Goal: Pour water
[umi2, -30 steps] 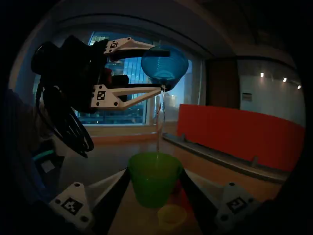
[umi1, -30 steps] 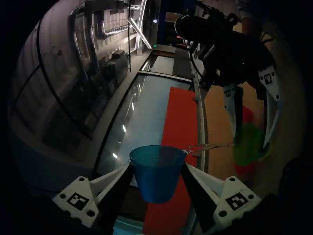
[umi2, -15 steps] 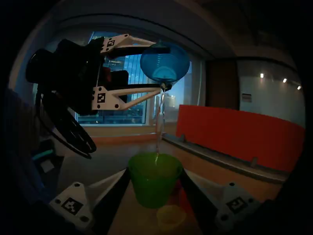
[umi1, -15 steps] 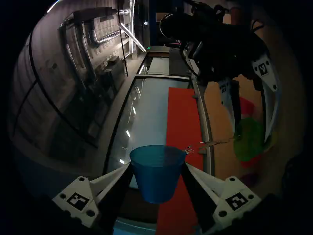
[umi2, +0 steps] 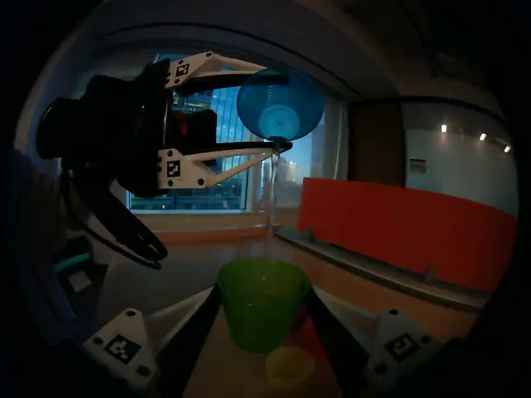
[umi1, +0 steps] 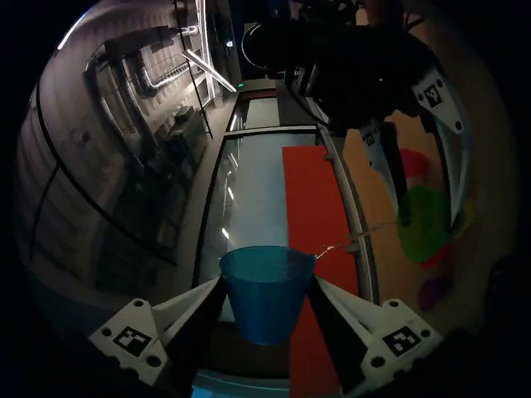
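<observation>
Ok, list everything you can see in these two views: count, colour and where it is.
blue plastic cup: one, blue, tipped over, above the green cup.
green plastic cup: one, green, upright under the blue one.
water stream: one, clear, running from the blue rim down towards the green cup.
small yellow cup: one, yellow, on the table below the green cup.
wooden table: one, brown, underneath.
red-orange panel: one, beyond the table.
window: one, bluish, behind.
left gripper: one, white fingers clamping the blue cup.
right gripper: one, white fingers clamping the green cup.
</observation>
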Demonstrator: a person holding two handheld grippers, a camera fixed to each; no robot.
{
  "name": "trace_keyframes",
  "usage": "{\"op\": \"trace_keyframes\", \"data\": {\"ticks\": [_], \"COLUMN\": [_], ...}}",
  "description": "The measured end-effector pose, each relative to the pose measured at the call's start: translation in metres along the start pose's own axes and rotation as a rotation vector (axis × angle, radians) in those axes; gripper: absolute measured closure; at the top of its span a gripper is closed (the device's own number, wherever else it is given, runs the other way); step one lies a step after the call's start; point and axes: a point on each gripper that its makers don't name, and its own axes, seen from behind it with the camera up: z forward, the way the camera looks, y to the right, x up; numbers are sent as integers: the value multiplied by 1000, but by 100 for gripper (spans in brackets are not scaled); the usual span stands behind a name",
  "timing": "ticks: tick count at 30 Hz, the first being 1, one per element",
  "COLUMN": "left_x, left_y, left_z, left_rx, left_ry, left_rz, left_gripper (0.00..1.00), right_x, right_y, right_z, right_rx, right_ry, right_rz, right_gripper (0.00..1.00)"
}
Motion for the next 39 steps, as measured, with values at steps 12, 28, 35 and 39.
{"op": "trace_keyframes", "data": {"ticks": [12, 28, 35, 39], "left_x": [4, -2, -12, -21], "left_y": [4, 3, 6, 10], "left_z": [-3, -1, 1, 2], "left_rx": [9, 1, -7, -14], "left_ry": [2, 1, -21, -38], "left_rz": [23, -96, -312, -457], "left_gripper": [16, 16, 16, 16], "right_x": [2, 1, 1, 2], "right_y": [0, 0, 2, 3], "right_z": [-1, 1, 0, -1], "right_rx": [-1, -5, -8, -11], "right_ry": [2, 6, 10, 15], "right_rz": [-1, 1, 4, 6], "right_gripper": [9, 9, 9, 9]}}
